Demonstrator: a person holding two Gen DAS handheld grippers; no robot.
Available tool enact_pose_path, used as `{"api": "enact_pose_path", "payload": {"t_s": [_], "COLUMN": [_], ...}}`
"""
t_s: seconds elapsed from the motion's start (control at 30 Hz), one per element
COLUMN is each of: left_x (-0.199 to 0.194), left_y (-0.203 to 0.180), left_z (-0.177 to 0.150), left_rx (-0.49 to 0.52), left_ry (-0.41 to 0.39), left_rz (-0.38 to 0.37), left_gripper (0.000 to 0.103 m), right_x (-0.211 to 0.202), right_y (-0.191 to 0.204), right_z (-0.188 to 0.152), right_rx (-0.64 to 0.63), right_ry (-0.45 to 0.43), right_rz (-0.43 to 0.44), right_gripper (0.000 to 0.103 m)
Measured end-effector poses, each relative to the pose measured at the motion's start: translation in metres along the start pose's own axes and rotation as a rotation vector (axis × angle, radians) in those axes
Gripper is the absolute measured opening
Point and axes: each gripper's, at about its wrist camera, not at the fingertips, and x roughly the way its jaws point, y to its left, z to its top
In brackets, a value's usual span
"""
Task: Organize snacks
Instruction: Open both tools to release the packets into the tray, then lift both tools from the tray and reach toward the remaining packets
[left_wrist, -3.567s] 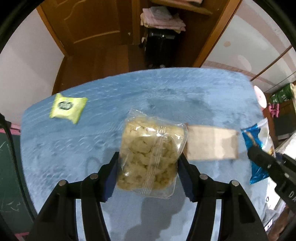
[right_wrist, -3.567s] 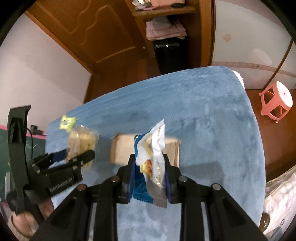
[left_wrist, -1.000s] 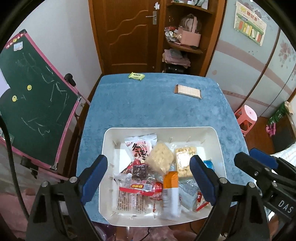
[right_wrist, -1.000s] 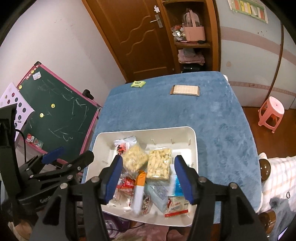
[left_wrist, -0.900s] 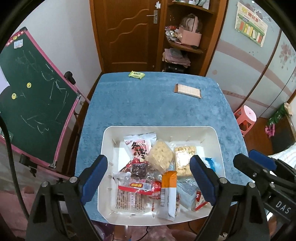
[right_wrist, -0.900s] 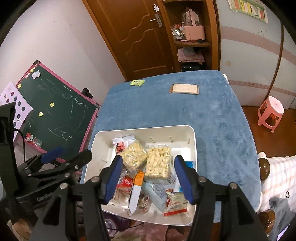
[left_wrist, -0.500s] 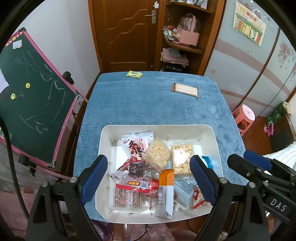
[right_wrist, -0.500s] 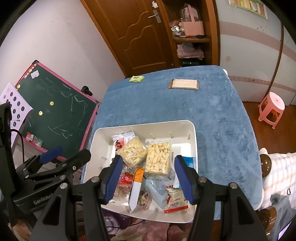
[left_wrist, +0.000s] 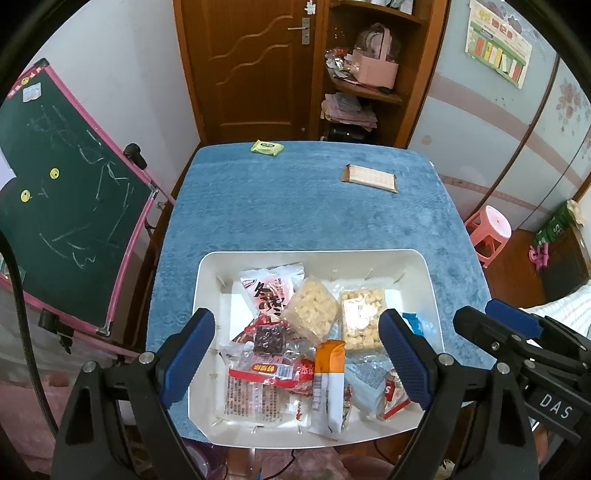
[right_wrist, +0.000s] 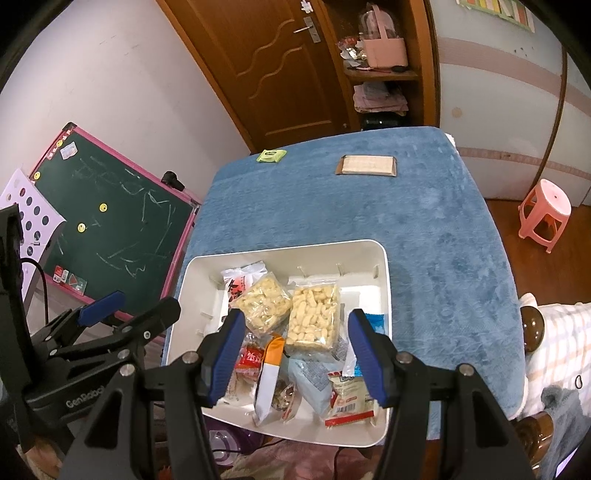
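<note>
- Right now the white bin (left_wrist: 417, 260) sits at the near end of the blue table (left_wrist: 295, 206), and it serves as the landmark for everything below.
- Inside the bin lies a loose heap of snacks: two clear bags of pale puffs (left_wrist: 313, 314) (left_wrist: 362, 318) side by side in the middle, overlapping at their edges.
- Left of the puffs, a white packet with red print (left_wrist: 271, 291) leans toward the bin's far-left corner, with a small dark packet (left_wrist: 270, 338) just below it.
- Nearer the bin's front wall lie a red-and-clear pack (left_wrist: 258, 387), an orange-and-white stick (left_wrist: 328, 384) lying lengthwise, and a light-blue bag (right_wrist: 314, 384) beside a red-and-white packet (right_wrist: 349, 400).
- Beyond the bin, well apart from it, a tan bar (left_wrist: 370, 178) lies toward the table's far right, and a green packet (left_wrist: 267, 148) rests at the far edge.
- Left gripper (left_wrist: 297, 360) hangs above the bin's near half, jaws spread wide, holding nothing.
- Right gripper (right_wrist: 297, 356) hangs over the same heap, jaws likewise wide apart and empty.
</note>
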Motion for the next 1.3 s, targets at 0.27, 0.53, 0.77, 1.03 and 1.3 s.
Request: {"api": "enact_pose_path", "payload": {"t_s": [0.27, 0.53, 0.77, 1.03, 1.3], "left_x": [0.013, 0.032, 0.051, 0.072, 0.144], "left_y": [-0.009, -0.016, -0.012, 0.002, 0.012], "left_z": [0.012, 0.029, 0.06, 0.151, 0.267], "left_rx": [0.019, 0.035, 0.041, 0.065, 0.104], "left_ry": [0.023, 0.062, 0.069, 0.025, 0.029], "left_rz": [0.001, 0.005, 0.024, 0.053, 0.124], "left_gripper": [0.09, 0.09, 0.09, 0.09, 0.09], "right_x": [0.009, 0.029, 0.046, 0.056, 0.105], "right_y": [-0.015, -0.03, -0.035, -0.04, -0.062], "right_z": [0.009, 0.022, 0.046, 0.124, 0.226], "right_rx": [0.034, 0.076, 0.038, -0.168, -0.359], "right_ry": [0.019, 0.051, 0.06, -0.003, -0.017], "right_rz": [0.006, 0.015, -0.004, -0.107, -0.137], "right_gripper": [0.059, 0.059, 0.059, 0.059, 0.059]}}
